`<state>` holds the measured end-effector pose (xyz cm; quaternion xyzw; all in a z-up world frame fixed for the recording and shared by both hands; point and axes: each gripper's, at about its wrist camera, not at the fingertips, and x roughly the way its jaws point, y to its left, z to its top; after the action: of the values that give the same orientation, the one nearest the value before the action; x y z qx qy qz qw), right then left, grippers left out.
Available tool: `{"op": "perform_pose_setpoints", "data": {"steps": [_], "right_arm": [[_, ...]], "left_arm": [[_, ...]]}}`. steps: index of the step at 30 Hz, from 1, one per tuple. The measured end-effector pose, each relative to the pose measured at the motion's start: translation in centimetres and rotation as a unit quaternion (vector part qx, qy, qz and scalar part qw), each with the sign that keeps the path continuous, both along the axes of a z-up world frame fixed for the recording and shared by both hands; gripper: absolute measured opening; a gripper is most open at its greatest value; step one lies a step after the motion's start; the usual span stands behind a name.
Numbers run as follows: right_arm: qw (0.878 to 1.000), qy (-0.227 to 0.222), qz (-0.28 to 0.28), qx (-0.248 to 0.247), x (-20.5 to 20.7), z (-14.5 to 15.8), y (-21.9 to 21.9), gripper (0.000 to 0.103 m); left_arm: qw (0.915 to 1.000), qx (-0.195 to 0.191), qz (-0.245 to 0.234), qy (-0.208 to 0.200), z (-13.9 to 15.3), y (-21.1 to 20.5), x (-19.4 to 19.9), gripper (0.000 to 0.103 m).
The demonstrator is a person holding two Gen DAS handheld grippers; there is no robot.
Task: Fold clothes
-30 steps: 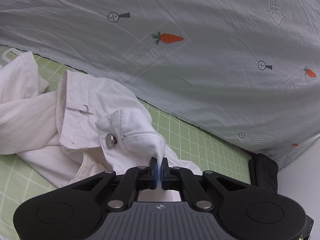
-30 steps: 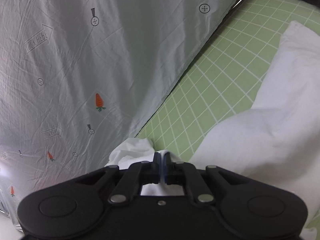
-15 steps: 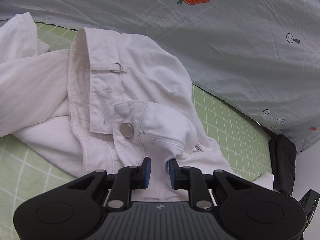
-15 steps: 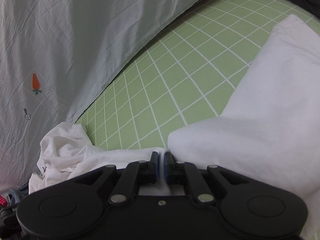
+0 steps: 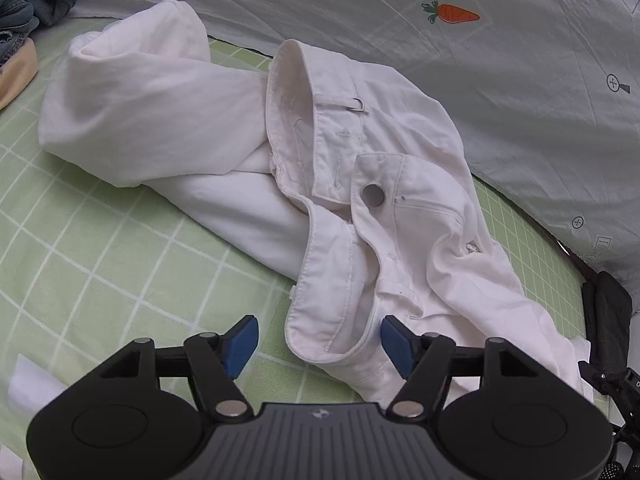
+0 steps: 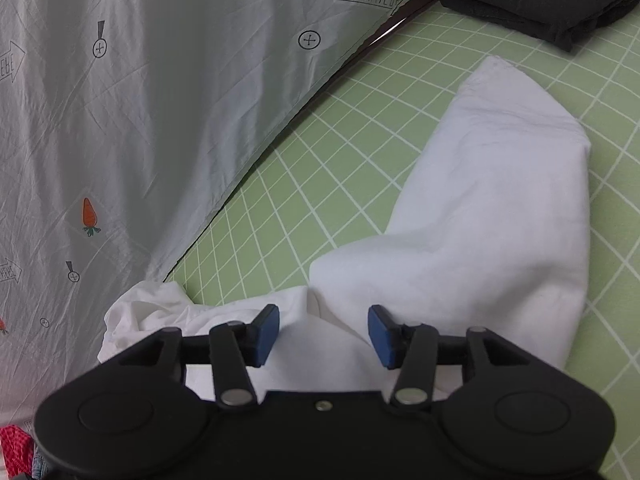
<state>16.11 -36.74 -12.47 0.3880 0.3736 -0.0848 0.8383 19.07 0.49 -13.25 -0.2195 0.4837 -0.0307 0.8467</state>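
White trousers [image 5: 360, 208] lie crumpled on the green grid mat [image 5: 100, 248], beside a carrot-print sheet [image 5: 500, 60]. Left gripper [image 5: 319, 340] and right gripper [image 6: 323, 332] are both opening, pads clear of the cloth between them.

Soft, even light in both views, no hard glare anywhere. In the left view the trousers [image 5: 360, 184] are bright but keep their seams and folds, and they throw only a faint shadow on the mat [image 5: 100, 264] toward seven o'clock. The metal button [image 5: 373, 194] is sharp. In the right view the white cloth [image 6: 500, 216] runs nearly blown out, with little texture. Fisheye bend is strong: grid lines curve hard toward three and nine o'clock. Corners go black at ten and two o'clock. The sheet [image 6: 180, 92] looks dimmer and greyish, its creases crisp. No motion blur.
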Motion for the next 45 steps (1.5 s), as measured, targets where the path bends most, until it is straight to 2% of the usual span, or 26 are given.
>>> {"op": "perform_pose_setpoints", "data": {"steps": [2, 5, 9, 11, 12, 13, 14, 17, 24, 28, 32, 38, 45], "right_arm": [[1.000, -0.001, -0.008, -0.002, -1.1, 0.3, -0.3, 0.058], [0.999, 0.014, -0.034, -0.037, -2.3, 1.1, -0.5, 0.087], [0.995, 0.031, -0.056, -0.075, -3.4, 1.3, -1.3, 0.089], [0.994, 0.039, -0.063, -0.077, -3.8, 1.1, -1.5, 0.089], [0.994, 0.041, -0.064, -0.080, -4.0, 1.1, -1.5, 0.089], [0.993, 0.042, -0.062, -0.086, -4.1, 1.1, -1.3, 0.089], [0.993, 0.044, -0.058, -0.093, -4.2, 1.2, -1.1, 0.089], [0.990, 0.052, -0.045, -0.121, -4.5, 1.4, -0.2, 0.089], [0.987, 0.056, -0.015, -0.150, -5.5, 1.8, 2.3, 0.089], [0.987, 0.060, 0.002, -0.149, -6.3, 1.6, 3.9, 0.089], [0.986, 0.065, 0.015, -0.150, -6.9, 1.4, 5.6, 0.089], [0.985, 0.067, 0.031, -0.157, -7.8, 1.5, 8.6, 0.089], [0.985, 0.072, 0.022, -0.153, -9.5, 1.1, 12.3, 0.090]], "left_arm": [[0.9998, 0.001, -0.017, -0.005, -0.1, -0.9, 0.3, 0.073], [0.9989, 0.016, -0.042, -0.014, -0.3, -2.4, 0.8, 0.077], [0.9968, 0.042, -0.068, -0.009, -1.1, -3.9, 1.4, 0.074], [0.9963, 0.041, -0.075, -0.010, -1.1, -3.8, 1.3, 0.038], [0.9961, 0.039, -0.079, -0.011, -1.1, -3.7, 1.2, 0.032], [0.9962, 0.028, -0.082, -0.014, -1.1, -3.5, 1.1, 0.014], [0.9967, 0.017, -0.078, -0.017, -0.9, -3.1, 0.7, 0.011], [0.9966, 0.047, -0.064, -0.023, 0.2, -2.0, -0.7, 0.010], [0.9968, 0.069, 0.024, -0.031, 2.5, 5.0, -5.7, 0.009], [0.9887, 0.130, 0.071, -0.027, 3.3, 9.3, -8.8, 0.008], [0.9810, 0.159, 0.111, -0.008, 3.3, 13.8, -11.2, 0.008], [0.9756, 0.162, 0.147, 0.007, 3.3, 19.5, -14.4, 0.008], [0.9678, 0.166, 0.188, 0.020, 2.5, 24.9, -14.6, 0.008]]}}
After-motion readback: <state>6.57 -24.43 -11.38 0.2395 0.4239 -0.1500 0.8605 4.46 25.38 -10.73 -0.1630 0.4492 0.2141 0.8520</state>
